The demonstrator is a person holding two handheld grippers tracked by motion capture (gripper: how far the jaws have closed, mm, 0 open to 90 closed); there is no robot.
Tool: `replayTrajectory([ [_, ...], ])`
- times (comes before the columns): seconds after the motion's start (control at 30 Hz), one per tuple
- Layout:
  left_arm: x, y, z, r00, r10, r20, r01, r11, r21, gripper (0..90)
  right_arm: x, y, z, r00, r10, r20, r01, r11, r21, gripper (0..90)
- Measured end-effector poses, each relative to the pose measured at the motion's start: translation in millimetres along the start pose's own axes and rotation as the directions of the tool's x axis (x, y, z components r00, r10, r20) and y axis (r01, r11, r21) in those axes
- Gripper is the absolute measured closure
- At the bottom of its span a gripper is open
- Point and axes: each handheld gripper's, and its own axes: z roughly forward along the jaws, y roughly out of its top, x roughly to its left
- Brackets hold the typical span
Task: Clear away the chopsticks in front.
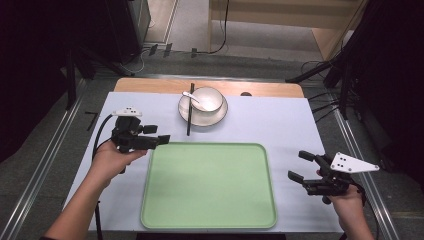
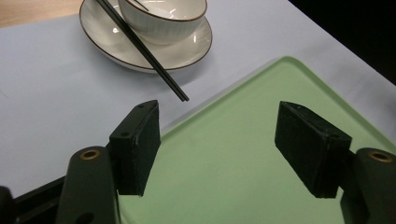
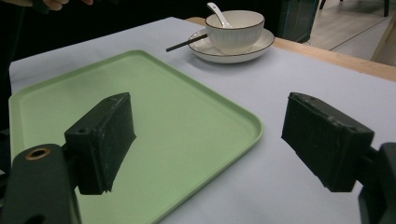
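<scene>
Item 1. Left gripper (image 1: 162, 139): black two-jaw tool held in the person's left hand (image 1: 111, 159), over the pale blue table cover (image 1: 280, 125) at the near-left corner of the tray, pointing toward table centre. Jaws stand wide with nothing between them.

Item 2. Right gripper (image 1: 299, 165): black two-jaw tool with a grey three-cornered plate, off the tray's right edge, well apart from the crockery. Jaws wide, empty.

Item 3. Flat light-green plastic tray with rounded corners (image 1: 210, 185): centre of the table, near side; bare.

Item 4. Pair of slim black chopsticks (image 1: 190, 110): the items nearest the left gripper. Upper part rests across the left rim of the saucer, lower tip down on the cover just short of the tray's far edge. Long axis runs near to far in the high view; the tips point toward the person. Whether the two sticks lie exactly together cannot be told at this resolution.

Item 5. White ribbed ceramic bowl (image 1: 207, 99) on a matching brown-rimmed saucer (image 1: 220, 116), far centre; a white ceramic spoon (image 1: 192, 96) leans in the bowl.

Step in hand, by judgement: approach, left gripper heading for the chopsticks. Next move calls for turning the jaws across the sticks' long axis, lowering over the free lower portion, and closing on both together.
</scene>
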Motion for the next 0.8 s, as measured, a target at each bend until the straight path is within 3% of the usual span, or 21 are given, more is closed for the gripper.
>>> replayTrajectory([
  [0.23,2.5,22.6,22.3,0.9997,0.014,-0.022,-0.014,0.9993,0.035,31.3,-0.1,0.2,-0.2,1.0,-0.001,0.001,0.001,1.0,-0.001,17.3],
  [0.37,3.9,32.5,35.2,0.9996,-0.005,-0.027,0.006,0.998,0.064,31.9,-0.2,0.1,-0.7,1.0,-0.001,0.002,0.001,1.0,-0.001,17.3],
  [0.47,3.4,39.1,43.6,0.9987,0.008,-0.05,-0.004,0.9966,0.082,31.9,-0.1,0.2,-0.6,1.0,-0.002,0.001,0.002,1.0,-0.001,17.3],
  [0.6,5.8,47.6,53.6,0.9968,-0.021,-0.077,0.026,0.9967,0.076,32.4,-0.4,0.3,-0.4,1.0,-0.001,0.001,0.001,1.0,-0.001,17.3],
  [0.63,7.1,49.6,56.2,0.9964,-0.03,-0.079,0.037,0.9957,0.085,37.9,-0.7,0.3,-0.3,1.0,-0.002,0.004,0.002,1.0,0.0,17.4],
  [0.8,10.5,61.6,72.2,0.9927,-0.023,-0.119,0.035,0.9946,0.098,36.9,-0.7,0.5,0.0,1.0,-0.001,0.002,0.001,1.0,0.002,17.4],
])
